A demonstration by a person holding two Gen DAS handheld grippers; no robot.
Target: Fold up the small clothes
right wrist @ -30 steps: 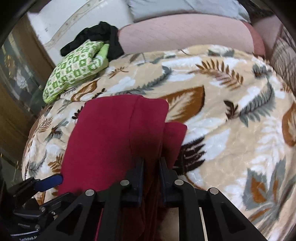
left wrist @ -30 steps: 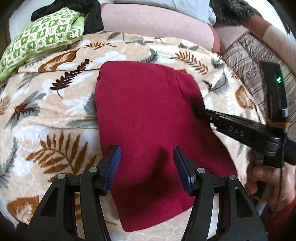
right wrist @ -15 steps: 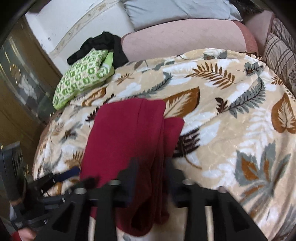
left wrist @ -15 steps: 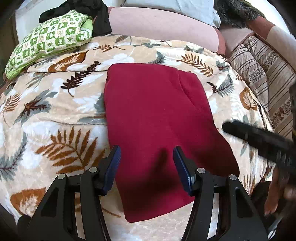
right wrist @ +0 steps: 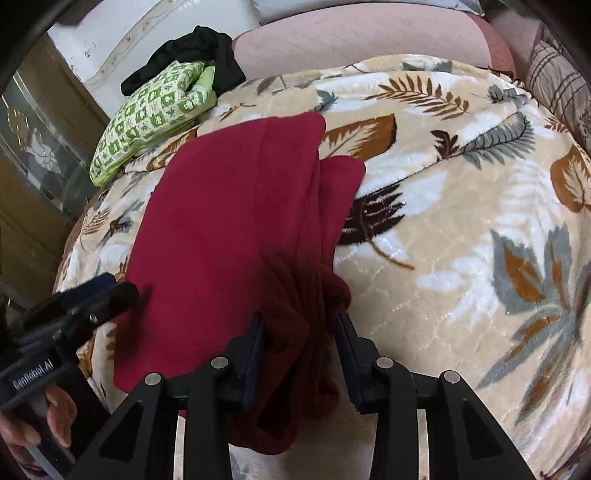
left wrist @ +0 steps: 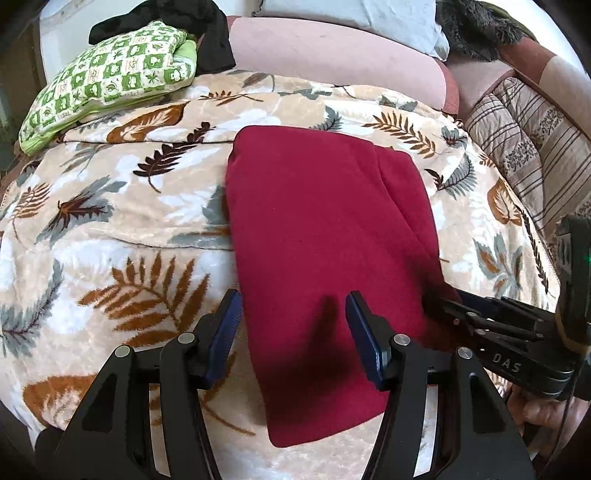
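Observation:
A dark red folded garment (left wrist: 325, 221) lies flat on the leaf-print blanket (left wrist: 122, 229). My left gripper (left wrist: 291, 306) hovers open over its near end, nothing between the pads. In the right wrist view the garment's (right wrist: 229, 221) layered right edge bunches up near the camera. My right gripper (right wrist: 301, 325) straddles that bunched edge, its jaws closing, with a gap still showing at the right pad. From the left wrist view the right gripper (left wrist: 443, 302) reaches in at the garment's near right side. The left gripper (right wrist: 110, 291) shows at the garment's left edge.
A green-and-white checked pillow (left wrist: 107, 77) and black clothing (left wrist: 207, 33) lie at the blanket's far left. A pink cushion (left wrist: 332, 48) runs along the back, and a striped cushion (left wrist: 532, 125) lies on the right. A person's hand (right wrist: 55, 410) holds the left gripper's handle.
My right gripper let go of the garment's right edge and pulled back along it toward the near corner. The left gripper stayed open over the near end.

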